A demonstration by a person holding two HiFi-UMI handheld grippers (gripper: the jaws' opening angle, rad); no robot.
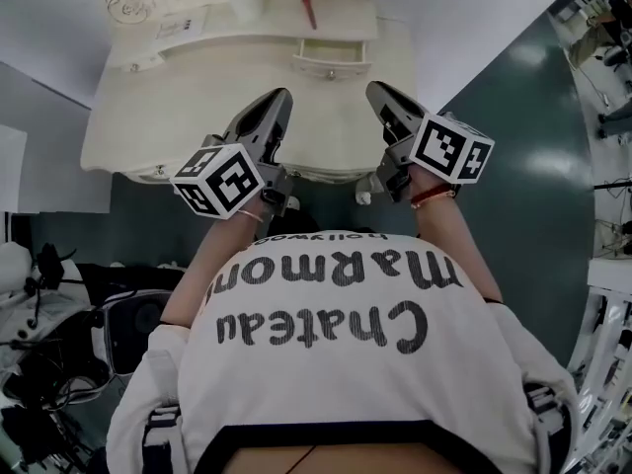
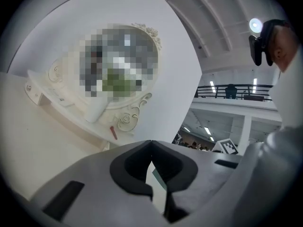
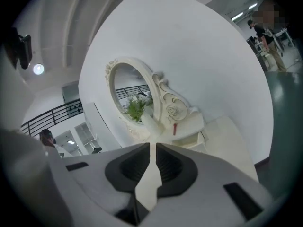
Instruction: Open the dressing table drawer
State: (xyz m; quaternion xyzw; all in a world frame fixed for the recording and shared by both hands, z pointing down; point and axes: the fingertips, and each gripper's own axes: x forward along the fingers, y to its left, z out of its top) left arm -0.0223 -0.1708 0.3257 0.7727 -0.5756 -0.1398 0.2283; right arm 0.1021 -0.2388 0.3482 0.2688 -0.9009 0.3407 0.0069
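Left tool (image 1: 279, 99) is hovering above the dressing table (image 1: 128, 136), jaws touching, gripping nothing. Small drawer (image 1: 331, 64) is sitting ahead between both tools, a red stick (image 1: 309, 13) lying behind it. Right tool (image 1: 378, 91) is hovering empty, jaws barely parted.

I see my left gripper (image 1: 279, 97) and right gripper (image 1: 378, 89): grey shells, black pads (image 2: 128, 171), a black-and-white marker cube (image 1: 219, 180) each. White shirt (image 1: 336, 383), black lettering; red bracelet (image 1: 432, 196).

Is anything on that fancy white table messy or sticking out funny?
Yes. The small drawer at the dressing table's upper right appears pulled out, while the matching left drawer looks shut. Nothing looks spilled or broken.
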